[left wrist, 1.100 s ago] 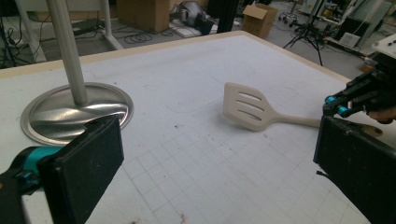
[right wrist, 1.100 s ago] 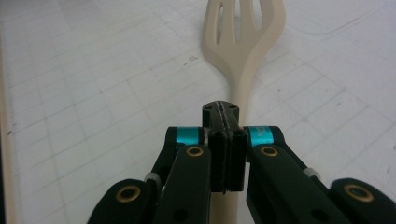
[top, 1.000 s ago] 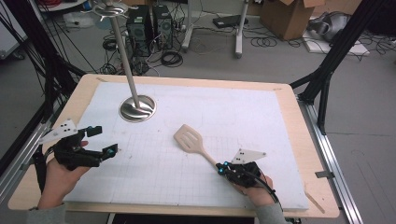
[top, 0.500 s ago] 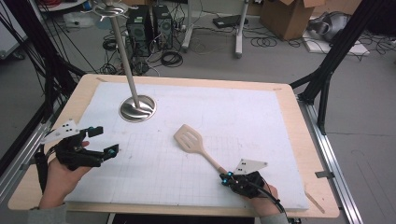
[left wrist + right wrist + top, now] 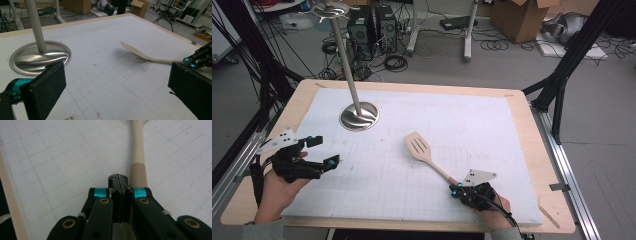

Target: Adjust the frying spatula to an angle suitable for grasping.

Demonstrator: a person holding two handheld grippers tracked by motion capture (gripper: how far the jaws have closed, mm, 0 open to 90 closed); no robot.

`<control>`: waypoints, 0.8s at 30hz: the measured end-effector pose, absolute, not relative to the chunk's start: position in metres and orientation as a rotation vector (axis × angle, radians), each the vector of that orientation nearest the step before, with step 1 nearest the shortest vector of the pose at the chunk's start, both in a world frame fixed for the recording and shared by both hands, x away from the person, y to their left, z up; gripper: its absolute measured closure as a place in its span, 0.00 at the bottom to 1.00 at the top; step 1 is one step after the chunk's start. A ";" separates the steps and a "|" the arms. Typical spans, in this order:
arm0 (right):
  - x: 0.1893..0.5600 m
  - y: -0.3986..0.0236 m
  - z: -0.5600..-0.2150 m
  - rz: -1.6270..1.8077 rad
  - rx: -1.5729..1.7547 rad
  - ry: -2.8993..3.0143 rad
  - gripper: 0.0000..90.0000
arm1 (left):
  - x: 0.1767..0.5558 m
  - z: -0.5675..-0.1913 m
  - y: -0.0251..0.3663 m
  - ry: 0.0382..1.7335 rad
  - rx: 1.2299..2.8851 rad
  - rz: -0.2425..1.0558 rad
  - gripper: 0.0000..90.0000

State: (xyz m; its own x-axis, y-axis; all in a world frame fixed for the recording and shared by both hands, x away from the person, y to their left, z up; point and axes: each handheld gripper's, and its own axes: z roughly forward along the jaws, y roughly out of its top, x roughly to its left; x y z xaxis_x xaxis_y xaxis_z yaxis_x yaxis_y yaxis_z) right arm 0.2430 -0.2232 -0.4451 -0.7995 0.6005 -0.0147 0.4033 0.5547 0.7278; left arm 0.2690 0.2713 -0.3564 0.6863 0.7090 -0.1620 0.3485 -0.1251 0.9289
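Wooden spatula (image 5: 424, 152), slotted, flat on the white mat (image 5: 492, 125) right of the worktop's (image 5: 534, 150) middle — blade towards the metal stand (image 5: 359, 117), handle running back to the right tongs (image 5: 455, 189).

Probably light and stiff, with no give under a pinch. Dry wood, so likely not slippery, and hardly fragile. Thin, low-lying handle, hard to get under. Best taken across the handle, a little way up from its end, where the shaft narrows evenly. Blade broad and heavier, so likely to droop if gripped only at the very tip of the handle.

Right tongs (image 5: 118, 180) clenched, pads pressed together with nothing between them. Spatula handle (image 5: 137, 157) just beside them, seemingly not gripped.

Left tongs (image 5: 326, 151) released, spread wide and empty, well apart from the spatula (image 5: 145, 56) and near the stand's base.

Count — one spatula, one stand, one mat, two pairs of tongs.
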 end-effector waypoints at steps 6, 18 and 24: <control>0.247 -0.229 -0.446 1.083 0.856 2.511 1.00 | 0.270 -0.358 0.271 0.857 1.734 0.382 0.02; 0.260 -0.242 -0.448 1.086 0.898 2.450 1.00 | 0.270 -0.359 0.268 0.858 1.744 0.378 0.02; 0.268 -0.247 -0.449 1.086 0.919 2.416 1.00 | 0.270 -0.359 0.267 0.858 1.747 0.377 0.02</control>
